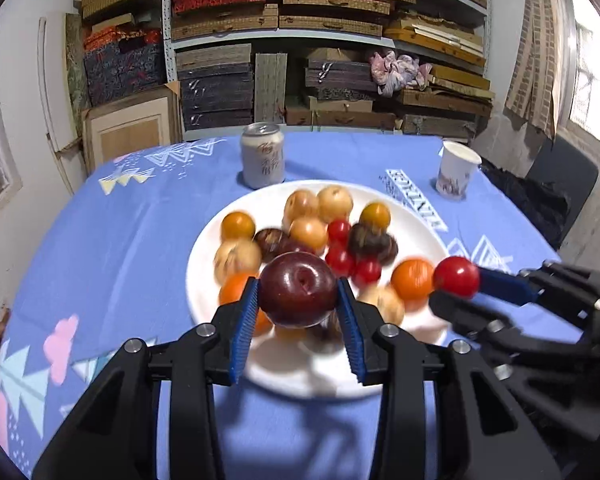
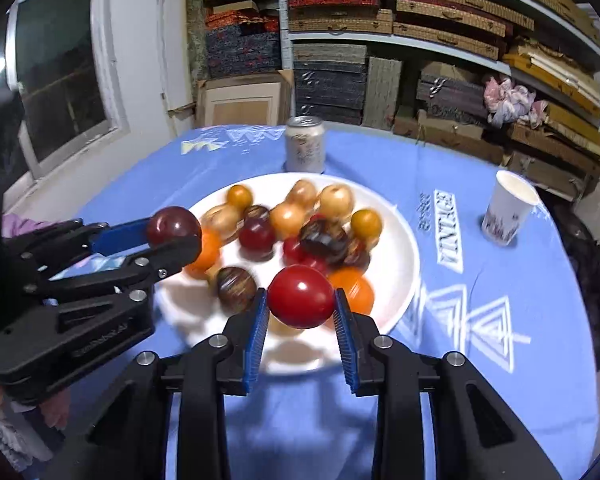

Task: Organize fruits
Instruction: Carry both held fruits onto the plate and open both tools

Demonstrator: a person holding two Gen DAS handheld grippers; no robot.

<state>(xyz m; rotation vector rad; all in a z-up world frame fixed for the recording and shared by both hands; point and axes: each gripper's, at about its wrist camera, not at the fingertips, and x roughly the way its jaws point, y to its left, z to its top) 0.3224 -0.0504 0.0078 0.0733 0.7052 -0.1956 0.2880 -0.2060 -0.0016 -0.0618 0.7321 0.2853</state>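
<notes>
A white plate (image 1: pixel 300 380) on the blue tablecloth holds several small fruits: orange, yellow-brown, dark and red ones. Above its near side, my left gripper (image 1: pixel 298 285) is shut on a dark red plum (image 1: pixel 300 304), lifted clear of the pile. To its right, my right gripper (image 1: pixel 456 286) is shut on a red tomato (image 1: pixel 456 274). In the right wrist view the tomato (image 2: pixel 300 304) sits between the blue pads of the right gripper (image 2: pixel 300 295), over the plate (image 2: pixel 400 240). The left gripper (image 2: pixel 176 236) with the plum (image 2: pixel 172 224) shows at the left.
A drink can (image 1: pixel 262 156) stands just behind the plate. A paper cup (image 1: pixel 456 170) stands at the back right of the table. Shelves stacked with boxes fill the wall behind. A dark chair (image 1: pixel 560 176) is at the table's right edge.
</notes>
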